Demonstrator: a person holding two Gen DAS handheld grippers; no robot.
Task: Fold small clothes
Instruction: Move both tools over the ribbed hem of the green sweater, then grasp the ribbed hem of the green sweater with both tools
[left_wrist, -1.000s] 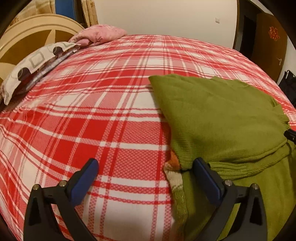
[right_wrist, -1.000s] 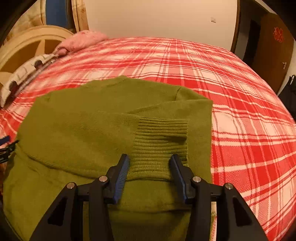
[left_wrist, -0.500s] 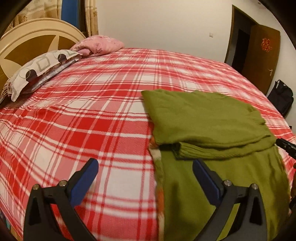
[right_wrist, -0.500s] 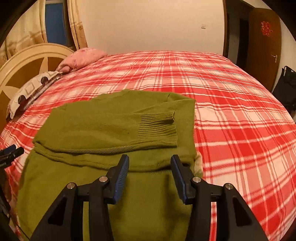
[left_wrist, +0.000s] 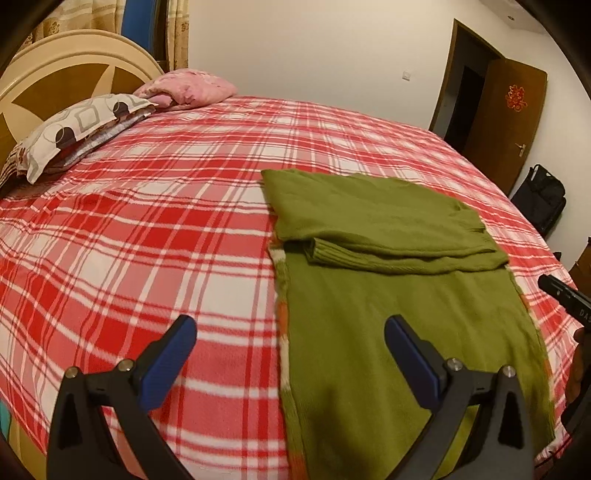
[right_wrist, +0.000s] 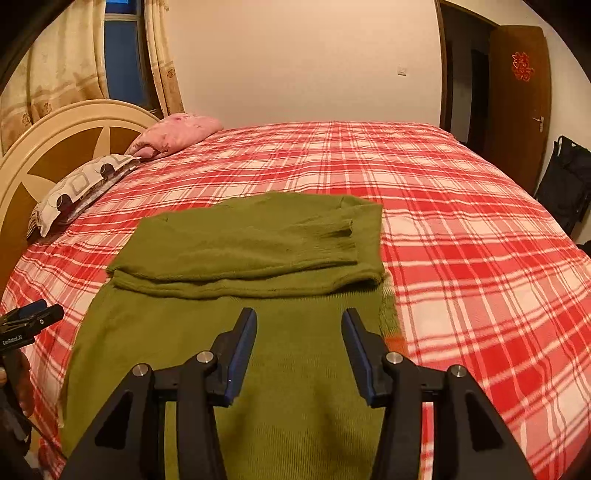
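A green knitted sweater (left_wrist: 388, 295) lies flat on the red plaid bed (left_wrist: 166, 240). Both sleeves are folded across its upper part, with a ribbed cuff (right_wrist: 340, 240) on top. It also shows in the right wrist view (right_wrist: 221, 332). My left gripper (left_wrist: 290, 343) is open and empty, held above the sweater's left edge near the hem. My right gripper (right_wrist: 299, 332) is open and empty, above the lower right part of the sweater. The right gripper's tip (left_wrist: 561, 295) shows at the right edge of the left wrist view. The left gripper's tip (right_wrist: 33, 317) shows at the left edge of the right wrist view.
Two pillows, a patterned one (left_wrist: 74, 129) and a pink one (left_wrist: 188, 86), lie by the headboard (left_wrist: 62, 74) at the far left. A brown door (left_wrist: 509, 110) and a black bag (left_wrist: 543, 199) stand at the right. The bed's near edge is just below the grippers.
Both grippers have pulled back and up from the folded sleeves toward the hem. The right gripper has let go of the ribbed cuff, which now lies across the sweater.
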